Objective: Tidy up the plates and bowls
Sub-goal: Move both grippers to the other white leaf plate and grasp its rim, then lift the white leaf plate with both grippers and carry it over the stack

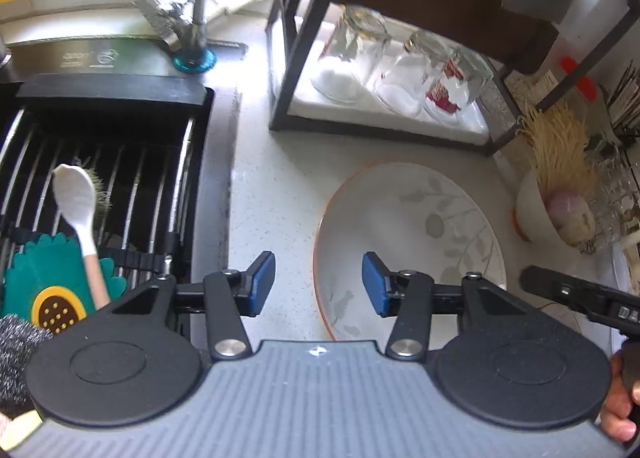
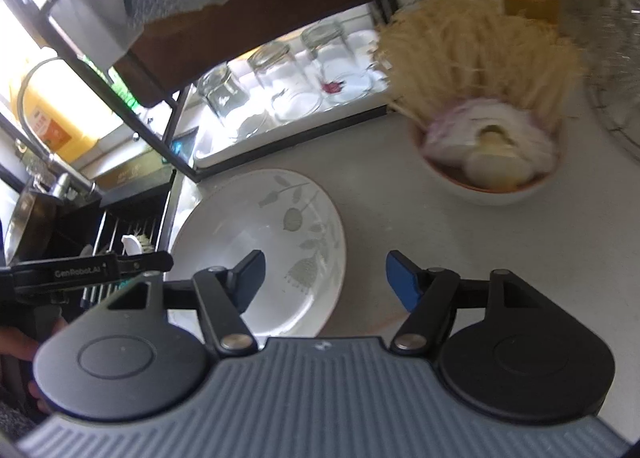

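A white plate [image 1: 416,234] with grey leaf prints and an orange rim lies flat on the pale counter [image 1: 276,193]; the same plate [image 2: 256,242] shows in the right wrist view. My left gripper [image 1: 319,285] is open above the plate's left rim, nothing between its blue pads. My right gripper [image 2: 324,282] is open over the plate's right rim, also holding nothing. A white bowl [image 2: 492,165] with garlic and thin sticks stands right of the plate; that bowl [image 1: 548,213] appears at the right edge of the left wrist view.
A black-framed shelf [image 1: 304,69] behind the plate holds upturned glasses [image 1: 352,53] on a white tray. To the left lies the sink with a black drying rack [image 1: 120,181], a white spoon [image 1: 78,197], a green cloth [image 1: 48,290] and the tap [image 1: 196,17].
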A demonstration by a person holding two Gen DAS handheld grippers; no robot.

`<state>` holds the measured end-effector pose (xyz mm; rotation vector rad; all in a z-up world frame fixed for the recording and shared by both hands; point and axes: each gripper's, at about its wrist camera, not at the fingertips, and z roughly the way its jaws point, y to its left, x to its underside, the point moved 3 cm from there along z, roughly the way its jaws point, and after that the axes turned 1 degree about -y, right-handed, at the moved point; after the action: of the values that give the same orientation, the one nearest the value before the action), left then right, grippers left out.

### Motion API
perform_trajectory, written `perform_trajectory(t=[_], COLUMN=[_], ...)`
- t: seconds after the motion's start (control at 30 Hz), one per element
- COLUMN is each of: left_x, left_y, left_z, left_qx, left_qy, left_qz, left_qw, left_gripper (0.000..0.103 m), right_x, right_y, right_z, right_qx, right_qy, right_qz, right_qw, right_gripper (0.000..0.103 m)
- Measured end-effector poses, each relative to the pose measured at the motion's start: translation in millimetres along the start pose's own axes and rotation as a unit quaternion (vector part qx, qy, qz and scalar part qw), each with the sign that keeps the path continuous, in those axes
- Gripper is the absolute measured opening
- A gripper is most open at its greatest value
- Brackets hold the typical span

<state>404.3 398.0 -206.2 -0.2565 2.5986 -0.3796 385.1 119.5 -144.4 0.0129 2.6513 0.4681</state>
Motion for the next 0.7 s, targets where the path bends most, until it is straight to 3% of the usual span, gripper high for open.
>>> perform_trajectory(t=[0.33,0.4,0.7], left_x=[-4,-6,-15], left_y=[4,5,6], left_z=[24,27,44], left_qx=[0.025,0.029,0.052], left_qy=[0.027,0.030,0.052], left_qz=[0.001,0.000,-0.013], left_qw=[0.9993,0.9991,0.9972], left_gripper=[0.028,0.023,0.014], right_x=[3,5,6], right_y=[-5,-8,-10], right_z=[42,42,44], right_qx=[0.028,0.028,0.009], right_qy=[0.034,0.039,0.034], right_qz=[0.037,0.047,0.035], right_qw=[0.998,0.998,0.999], right_gripper=[0.035,0.024,0.020])
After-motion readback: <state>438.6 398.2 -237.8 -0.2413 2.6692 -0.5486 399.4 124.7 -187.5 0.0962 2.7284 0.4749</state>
